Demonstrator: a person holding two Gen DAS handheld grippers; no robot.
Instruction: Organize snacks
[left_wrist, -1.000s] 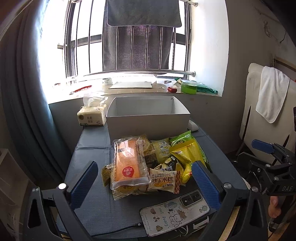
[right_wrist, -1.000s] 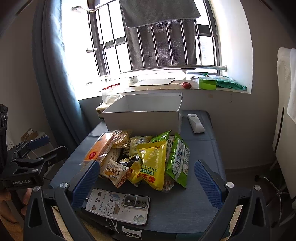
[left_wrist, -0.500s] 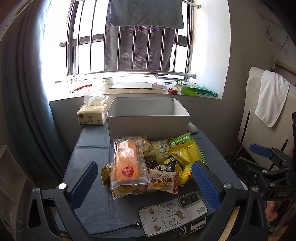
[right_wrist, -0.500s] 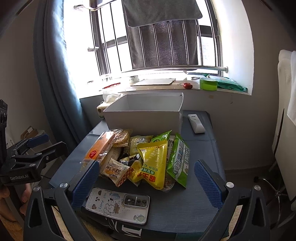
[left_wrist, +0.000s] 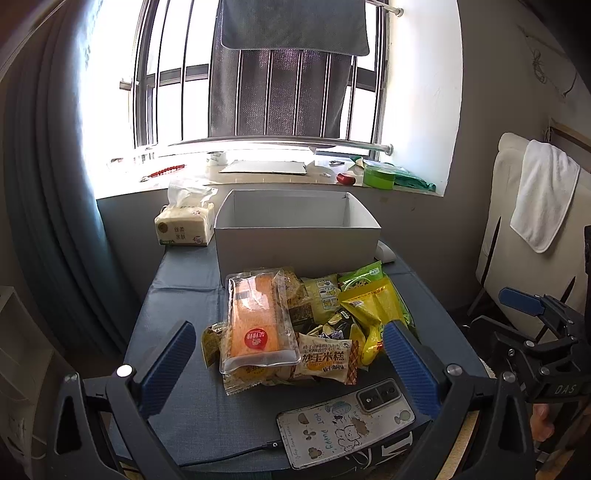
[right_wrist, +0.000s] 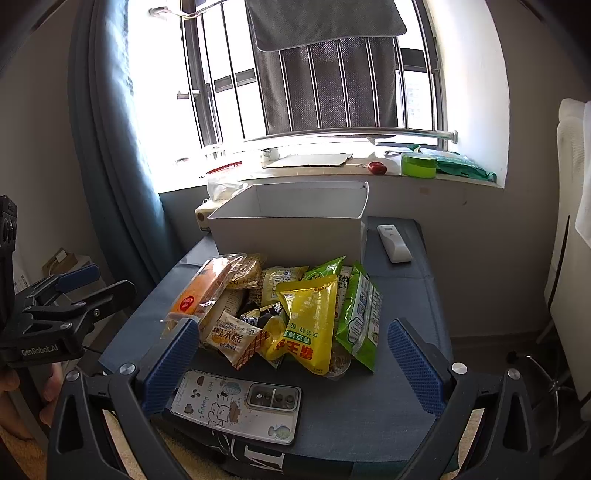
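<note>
Snacks (left_wrist: 310, 325) heaped mid-table, just in front of white box (left_wrist: 295, 236), touching its near wall. Heap lies ahead of both grippers, between their spread fingers in each view. Left gripper (left_wrist: 288, 363) released, empty, lined up with orange cake pack (left_wrist: 255, 321); pack's long axis runs toward box. Right gripper (right_wrist: 291, 363) released, empty, nearer yellow bag (right_wrist: 306, 321) and green bag (right_wrist: 360, 317). Box open-topped; visible inner walls bare, floor hidden. Phone (left_wrist: 343, 428) lies between grippers and heap; likely obstacle on low approach. Nothing boxed yet, by my judgement.
</note>
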